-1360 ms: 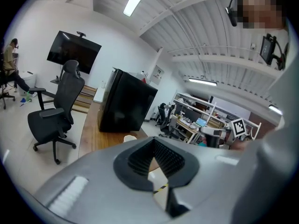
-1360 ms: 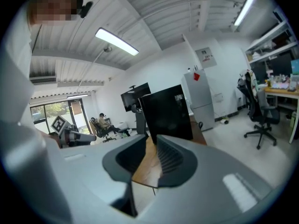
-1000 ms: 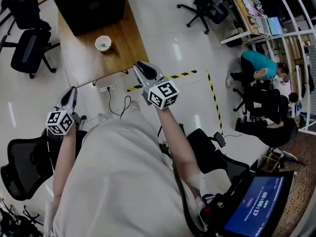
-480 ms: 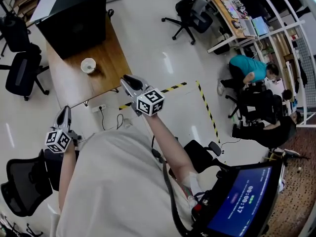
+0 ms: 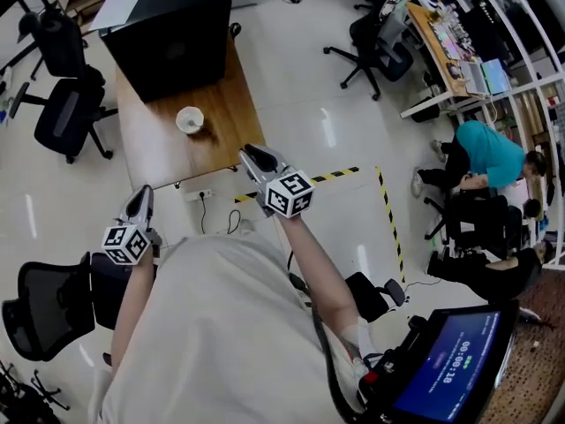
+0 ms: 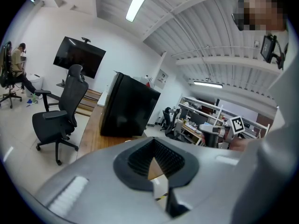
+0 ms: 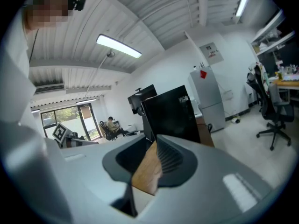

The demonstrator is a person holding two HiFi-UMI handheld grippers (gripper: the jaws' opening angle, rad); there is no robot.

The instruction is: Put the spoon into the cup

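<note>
A white cup stands on the wooden table, seen far off in the head view. A small dark thing lies at its right side, too small to tell whether it is the spoon. My left gripper hovers over the floor, short of the table's near edge. Over the floor just past the table's near right corner is my right gripper. In the left gripper view the left gripper shows a narrow gap with nothing in it. The right gripper also stands slightly apart and empty, table wood showing through.
A big black box fills the table's far end. Office chairs stand left of the table, and another chair is behind my left arm. Yellow-black tape crosses the floor. People sit at desks far right.
The head view has swung, so the table sits differently in the picture. Both grippers have drifted a little, the right one slightly lower. Neither gripper's jaws have changed.
</note>
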